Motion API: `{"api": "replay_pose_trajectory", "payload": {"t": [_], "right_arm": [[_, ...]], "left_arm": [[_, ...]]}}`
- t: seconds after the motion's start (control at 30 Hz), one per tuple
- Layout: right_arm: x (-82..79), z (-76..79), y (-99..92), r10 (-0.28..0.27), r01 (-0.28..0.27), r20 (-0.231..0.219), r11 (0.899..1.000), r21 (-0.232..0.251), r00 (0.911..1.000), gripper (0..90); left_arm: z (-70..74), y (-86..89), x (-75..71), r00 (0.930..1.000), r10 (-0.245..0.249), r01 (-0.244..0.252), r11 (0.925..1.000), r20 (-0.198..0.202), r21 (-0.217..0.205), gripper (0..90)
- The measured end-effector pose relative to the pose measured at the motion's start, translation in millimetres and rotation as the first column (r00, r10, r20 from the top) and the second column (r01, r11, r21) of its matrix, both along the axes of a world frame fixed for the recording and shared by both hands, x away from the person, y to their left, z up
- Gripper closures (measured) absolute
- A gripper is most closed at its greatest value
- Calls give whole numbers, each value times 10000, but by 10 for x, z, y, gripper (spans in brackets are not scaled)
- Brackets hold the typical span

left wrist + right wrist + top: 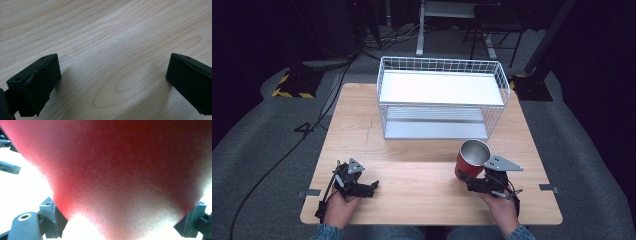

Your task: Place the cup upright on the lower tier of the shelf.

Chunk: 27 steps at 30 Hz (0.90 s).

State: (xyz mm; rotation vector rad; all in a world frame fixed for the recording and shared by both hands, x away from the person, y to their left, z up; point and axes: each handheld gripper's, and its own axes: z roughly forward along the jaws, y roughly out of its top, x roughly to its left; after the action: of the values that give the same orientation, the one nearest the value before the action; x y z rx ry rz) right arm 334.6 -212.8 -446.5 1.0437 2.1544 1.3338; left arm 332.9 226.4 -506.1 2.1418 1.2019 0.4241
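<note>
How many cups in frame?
1. A red cup with a metal inside, clamped in the right gripper at the table's near right, in front of the wire basket. None visible elsewhere.

I see a light wooden table (412,180) on grey carpet (257,145). A white wire basket rack (441,95) stands on the table's far half. Left of the table, a yellow-and-black striped base (292,85) sits on the carpet, and black cables (319,120) trail past it. Beyond the rack stands a white desk frame (422,30).

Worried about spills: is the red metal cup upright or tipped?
Tipped: the red metal cup leans in the shut right gripper, its silver mouth facing up-left; contents cannot be told.
</note>
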Motion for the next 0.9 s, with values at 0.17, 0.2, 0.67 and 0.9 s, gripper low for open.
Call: {"api": "replay_pose_trajectory", "payload": {"t": [0.17,0.2,0.67,0.9], "right_arm": [[100,72,40,-180,181,-121,9998,80,9998,165],[124,82,46,-190,191,-137,9998,100,9997,165],[456,176,217,-392,391,-278,9992,-26,9988,165],[684,169,339,-595,597,-333,9982,51,9977,165]], "left_arm": [[0,0,0,10000,-2,2,10000,0,4,2],[0,0,0,10000,-3,3,10000,1,5,2],[3,1,10,10000,-38,38,10000,-3,31,2],[3,1,10,10000,-41,42,10000,-16,21,2]]}}
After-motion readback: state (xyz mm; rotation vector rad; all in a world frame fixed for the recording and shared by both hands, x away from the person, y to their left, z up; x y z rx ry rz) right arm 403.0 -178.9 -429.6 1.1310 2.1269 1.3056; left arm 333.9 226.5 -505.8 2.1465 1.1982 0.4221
